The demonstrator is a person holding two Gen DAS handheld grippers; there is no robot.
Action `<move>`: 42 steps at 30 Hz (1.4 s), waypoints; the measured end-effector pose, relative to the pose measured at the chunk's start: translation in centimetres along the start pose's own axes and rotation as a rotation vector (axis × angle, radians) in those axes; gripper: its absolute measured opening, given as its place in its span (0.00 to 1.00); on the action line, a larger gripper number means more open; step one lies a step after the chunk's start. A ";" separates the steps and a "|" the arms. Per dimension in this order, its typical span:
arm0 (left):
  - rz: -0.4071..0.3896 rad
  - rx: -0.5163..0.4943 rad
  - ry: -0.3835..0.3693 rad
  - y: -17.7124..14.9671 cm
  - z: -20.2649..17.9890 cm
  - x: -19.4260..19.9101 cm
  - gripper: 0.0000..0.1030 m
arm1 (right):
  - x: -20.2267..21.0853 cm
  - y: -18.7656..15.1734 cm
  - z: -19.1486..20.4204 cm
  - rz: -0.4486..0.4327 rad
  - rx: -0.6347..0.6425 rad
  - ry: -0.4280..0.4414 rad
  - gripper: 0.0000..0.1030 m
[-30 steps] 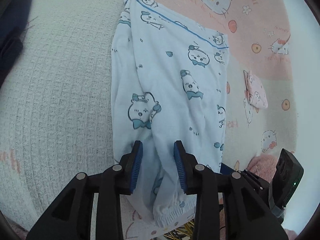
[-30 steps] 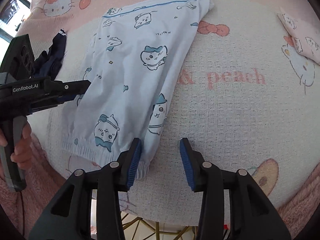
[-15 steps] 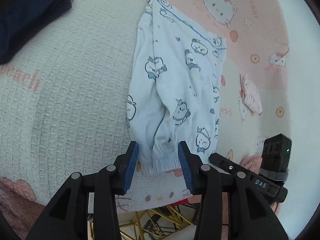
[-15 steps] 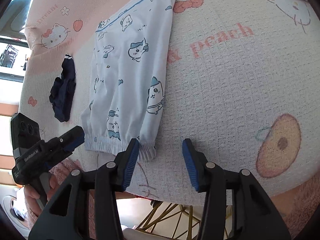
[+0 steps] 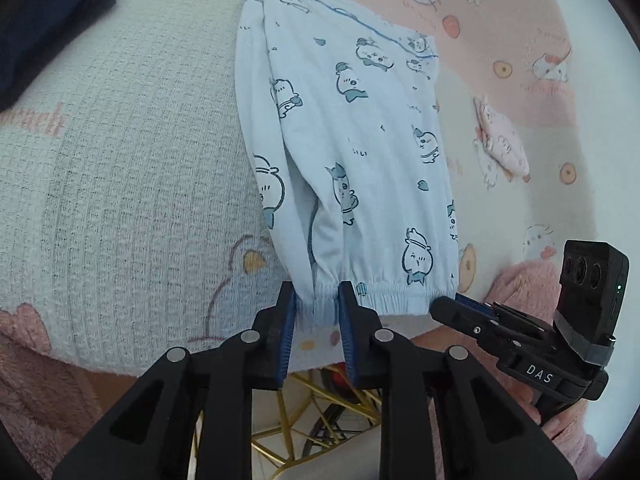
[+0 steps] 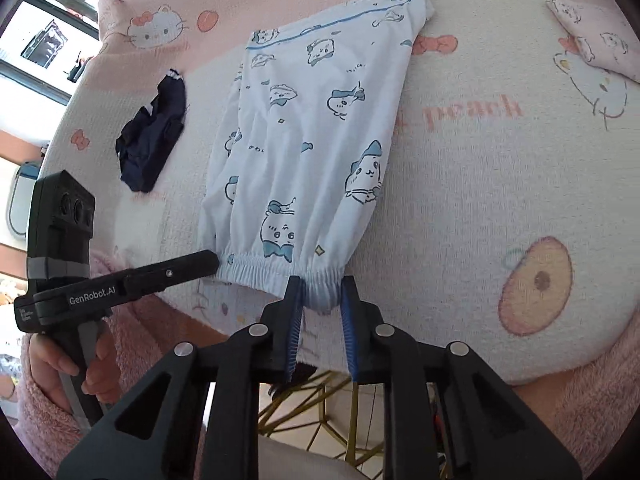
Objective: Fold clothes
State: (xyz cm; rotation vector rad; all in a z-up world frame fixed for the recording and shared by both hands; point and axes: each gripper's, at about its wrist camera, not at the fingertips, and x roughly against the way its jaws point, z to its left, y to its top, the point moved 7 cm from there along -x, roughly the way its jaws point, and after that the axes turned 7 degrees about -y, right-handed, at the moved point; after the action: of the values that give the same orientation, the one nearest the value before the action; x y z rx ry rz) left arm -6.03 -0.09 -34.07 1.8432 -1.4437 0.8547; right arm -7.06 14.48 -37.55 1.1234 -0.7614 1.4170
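Left gripper (image 5: pixel 317 302) and right gripper (image 6: pixel 321 294) are each closing on a corner of the elastic cuff (image 5: pixel 384 294) of the trousers (image 6: pixel 308 140), which lie flat on the bedspread (image 6: pixel 500 184). Light, limp cotton; the gathered cuffs look like the firmest hold.

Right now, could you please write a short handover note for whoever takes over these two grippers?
Left gripper: jaws closing on the left end of the trousers' elastic cuff.
Right gripper: jaws closing on the cuff's right end.
Trousers lie flat and lengthwise on the blanket, cuffs at the near edge, waistband far.
Navy garment waits to the left; a small pink folded piece lies far right.
Done: trousers halved leg on leg.
Left: probably carry the cuffs to the waistband, then fold the navy garment.
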 end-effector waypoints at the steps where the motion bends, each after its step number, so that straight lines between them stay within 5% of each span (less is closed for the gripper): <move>1: 0.011 0.006 0.026 -0.3 0.3 -0.2 0.26 | 0.0 -0.5 -0.1 0.018 -0.002 0.004 0.18; 2: 0.034 0.021 0.031 -0.4 0.7 -0.3 0.33 | -0.4 -1.0 -0.3 0.049 -0.011 -0.005 0.18; 5: 0.020 0.049 0.019 0.1 1.2 0.9 0.36 | -1.6 -2.1 -2.1 0.120 -0.077 -0.039 0.19; 8: -0.105 -0.003 0.061 2.4 0.9 3.5 0.36 | 0.9 -0.5 -2.5 -0.001 -0.077 -0.050 0.21; 12: -0.088 -0.017 -0.028 5.3 0.1 2.1 0.36 | 2.7 2.7 -1.3 -0.159 -0.009 -0.093 0.25; 20: -0.022 0.084 -0.121 7.2 0.3 -1.6 0.36 | -0.6 4.8 -0.9 -0.119 -0.004 -0.056 0.25; 25: -0.048 0.114 -0.202 7.5 0.4 -1.9 0.36 | -1.9 5.2 -1.4 -0.094 -0.016 -0.057 0.27; 26: -0.061 0.123 -0.215 7.5 0.5 -1.8 0.23 | -2.1 5.3 -1.5 -0.091 -0.021 -0.055 0.28; 27: -0.077 0.127 -0.209 7.5 0.7 -1.4 0.02 | -2.2 5.4 -1.6 -0.091 -0.027 -0.055 0.28; 35: -0.242 0.091 -0.096 6.9 1.1 4.5 0.02 | -2.1 5.5 -2.4 -0.098 -0.063 -0.034 0.29; 40: -0.046 0.175 0.016 4.9 4.3 0.1 0.03 | -1.9 5.5 -2.5 -0.104 -0.063 -0.044 0.31; 42: -0.063 0.209 0.014 5.0 4.5 0.4 0.05 | -1.7 5.5 -2.9 -0.108 -0.060 -0.086 0.31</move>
State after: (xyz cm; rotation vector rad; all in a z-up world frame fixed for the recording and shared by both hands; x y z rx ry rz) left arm -10.32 -4.94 -35.92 2.0195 -1.3223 1.0176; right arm -13.20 15.58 -39.37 1.1678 -0.7874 1.2546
